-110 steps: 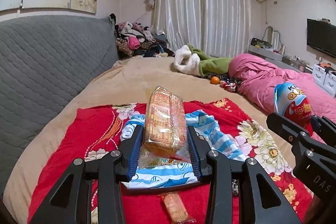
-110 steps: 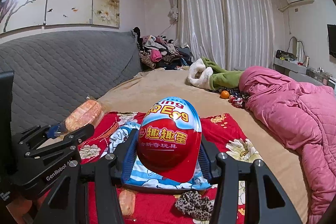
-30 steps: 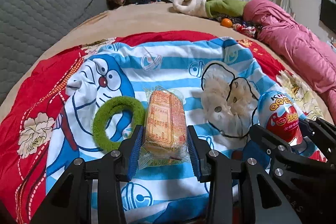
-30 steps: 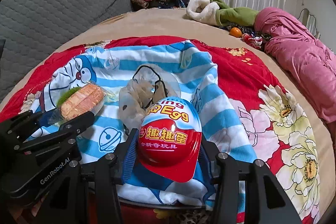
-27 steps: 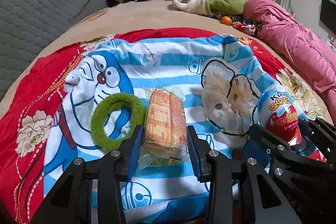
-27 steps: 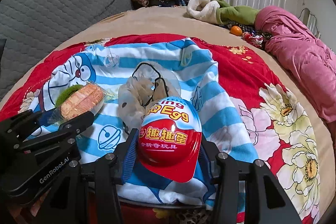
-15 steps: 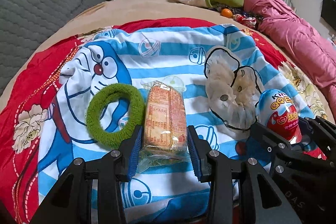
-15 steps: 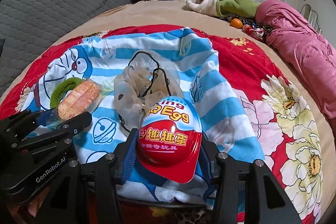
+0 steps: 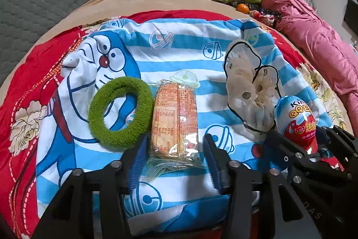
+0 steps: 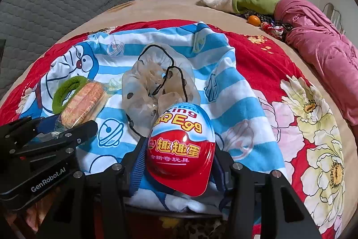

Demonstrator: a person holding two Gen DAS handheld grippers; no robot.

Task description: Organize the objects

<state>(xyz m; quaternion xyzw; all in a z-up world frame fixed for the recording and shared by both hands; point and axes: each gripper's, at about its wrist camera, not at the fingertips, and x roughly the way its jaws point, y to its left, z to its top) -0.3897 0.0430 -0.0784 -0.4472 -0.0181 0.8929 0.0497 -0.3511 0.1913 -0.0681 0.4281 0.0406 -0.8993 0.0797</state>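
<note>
Compared with the earlier frames, both grippers have tilted down from the room toward the bed, and the left gripper (image 9: 174,149) no longer clamps the biscuit packet (image 9: 174,122). Its jaws are opening: a gap shows on each side of the packet, which lies flat on the blue striped cartoon blanket (image 9: 179,55) at lower centre of the left wrist view, still between the fingers but free of the pads. The placement of this item appears complete.

The right gripper (image 10: 179,162) holds the toy egg (image 10: 181,149) at a medium opening, pads pressed on both sides of its red lower half. The egg is upright at lower centre of the right wrist view and at the right edge of the left wrist view. It is judged the next item to be set down.

Layout on the blanket:
- The green hair ring (image 9: 120,111) lies just left of the packet, touching or nearly touching it.
- The sheer spotted scrunchie (image 9: 248,91) lies right of centre, between packet and egg.
- Bare striped cloth remains to the right of the scrunchie in the right wrist view, before the blanket edge meets the red floral quilt (image 10: 313,104).

Clearance: the two grippers sit close together at the lower frame. The left gripper should withdraw straight back to avoid dragging the wrapper or the ring.
</note>
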